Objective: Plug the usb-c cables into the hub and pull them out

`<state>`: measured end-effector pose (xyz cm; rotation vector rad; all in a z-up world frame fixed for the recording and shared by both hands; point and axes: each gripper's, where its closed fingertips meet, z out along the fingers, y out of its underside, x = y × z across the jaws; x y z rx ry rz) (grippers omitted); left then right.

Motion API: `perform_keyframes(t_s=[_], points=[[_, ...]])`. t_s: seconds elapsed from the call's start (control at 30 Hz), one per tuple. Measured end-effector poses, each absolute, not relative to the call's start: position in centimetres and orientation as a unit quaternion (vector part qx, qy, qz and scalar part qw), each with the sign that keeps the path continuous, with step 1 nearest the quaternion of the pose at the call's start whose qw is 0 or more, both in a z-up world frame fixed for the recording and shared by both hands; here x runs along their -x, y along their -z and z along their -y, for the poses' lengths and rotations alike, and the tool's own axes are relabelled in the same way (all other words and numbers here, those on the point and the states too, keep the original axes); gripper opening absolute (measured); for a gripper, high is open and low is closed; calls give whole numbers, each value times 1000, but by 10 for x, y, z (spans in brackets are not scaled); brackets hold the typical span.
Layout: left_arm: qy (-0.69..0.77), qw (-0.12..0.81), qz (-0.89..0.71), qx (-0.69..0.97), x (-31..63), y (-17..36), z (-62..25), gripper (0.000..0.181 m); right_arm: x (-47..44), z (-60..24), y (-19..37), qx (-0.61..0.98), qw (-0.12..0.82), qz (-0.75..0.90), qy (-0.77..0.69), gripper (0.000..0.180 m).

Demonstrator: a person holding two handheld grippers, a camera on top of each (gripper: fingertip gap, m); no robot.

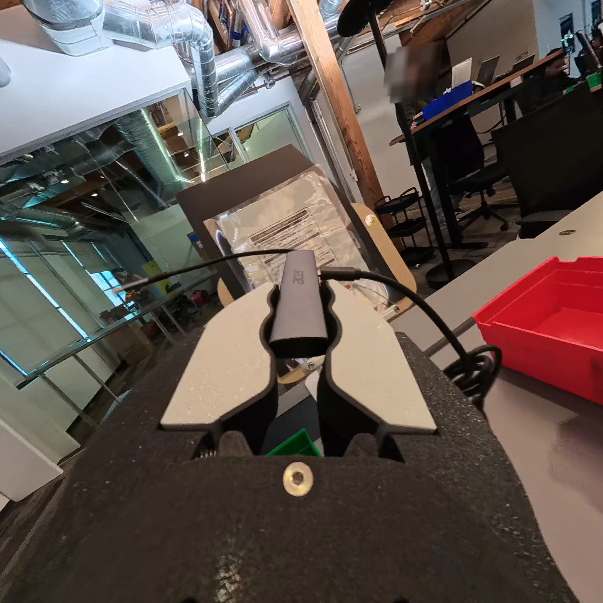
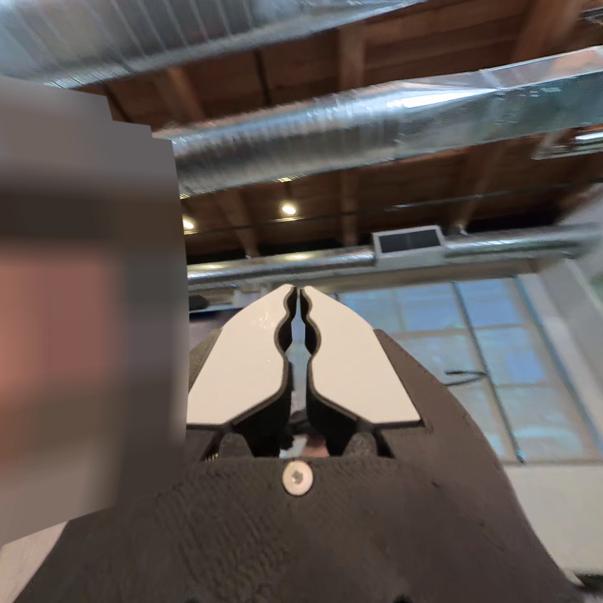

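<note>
In the left wrist view my left gripper (image 1: 300, 288) is shut on a slim grey hub (image 1: 298, 310) and holds it tilted up above the table edge. A black USB-C cable's plug (image 1: 341, 272) sits in the hub's right side. Its cord (image 1: 434, 316) arcs down to a coil (image 1: 473, 370) on the table. The hub's own thin lead (image 1: 208, 262) runs left from its far end and ends in a free plug (image 1: 130, 287) hanging in the air. In the right wrist view my right gripper (image 2: 298, 288) is shut and empty, pointing up at the ceiling.
A red plastic bin (image 1: 554, 326) stands on the grey table (image 1: 538, 473) at the right, close to the coil. A green object (image 1: 293, 445) shows below between the fingers. A dark box with a plastic sleeve (image 1: 287, 215) stands ahead. Desks, chairs and people are in the far right background.
</note>
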<state>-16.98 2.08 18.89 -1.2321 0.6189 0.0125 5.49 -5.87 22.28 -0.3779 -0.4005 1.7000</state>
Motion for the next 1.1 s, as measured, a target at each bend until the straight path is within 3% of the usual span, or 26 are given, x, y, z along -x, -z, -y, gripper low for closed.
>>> perform_keyframes(t_s=[0.03, 0.23, 0.5, 1.1], points=[[-3, 770, -291, 568, 165, -188, -21, 24, -46, 48, -220, 204, 638, 162, -724, 4], [8, 767, -332, 549, 126, -180, -17, 24, 15, 8, -183, 439, 728, 188, -493, 32], [-37, 754, -391, 527, 78, -164, -12, 24, 38, 6, -164, 500, 779, 260, -276, 33], [-8, 759, -417, 500, 54, -165, 8, 24, 40, 3, -159, 478, 771, 260, -331, 22]])
